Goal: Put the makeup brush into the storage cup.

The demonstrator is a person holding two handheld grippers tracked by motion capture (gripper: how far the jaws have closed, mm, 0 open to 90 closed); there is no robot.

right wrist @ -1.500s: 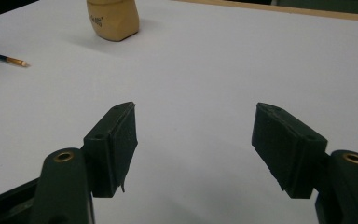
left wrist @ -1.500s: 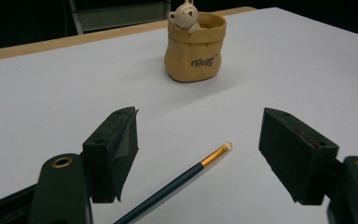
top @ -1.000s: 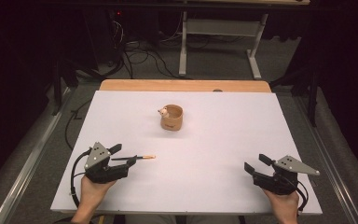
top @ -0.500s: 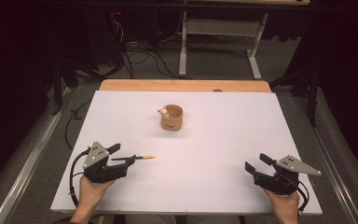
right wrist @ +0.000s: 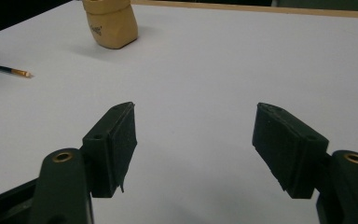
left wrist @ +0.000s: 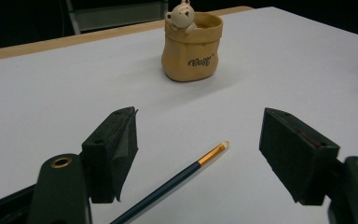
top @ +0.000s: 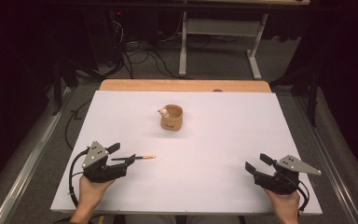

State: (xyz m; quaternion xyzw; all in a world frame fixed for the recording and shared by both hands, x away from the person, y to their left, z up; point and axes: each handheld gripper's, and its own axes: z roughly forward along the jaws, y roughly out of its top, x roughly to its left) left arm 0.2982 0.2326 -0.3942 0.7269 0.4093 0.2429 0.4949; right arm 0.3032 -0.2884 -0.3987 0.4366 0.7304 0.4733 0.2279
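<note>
A dark pencil (top: 142,157) with a gold band and pale eraser tip lies flat on the white table (top: 214,140), at the front left. My left gripper (top: 123,153) stands open around its near end; in the left gripper view the pencil (left wrist: 168,186) runs between the two spread jaws of the left gripper (left wrist: 198,140), touching neither. A tan cup (top: 171,117) with a small bear figure on its rim stands upright at mid-table, ahead of the left gripper as the cup (left wrist: 193,46). My right gripper (top: 255,162) rests open at the front right, nothing between its jaws (right wrist: 193,140).
A wooden strip (top: 186,85) borders the table's far edge. Beyond it stand a metal frame (top: 214,42) and floor cables. In the right gripper view the cup (right wrist: 112,25) and the pencil's tip (right wrist: 21,72) sit at far left.
</note>
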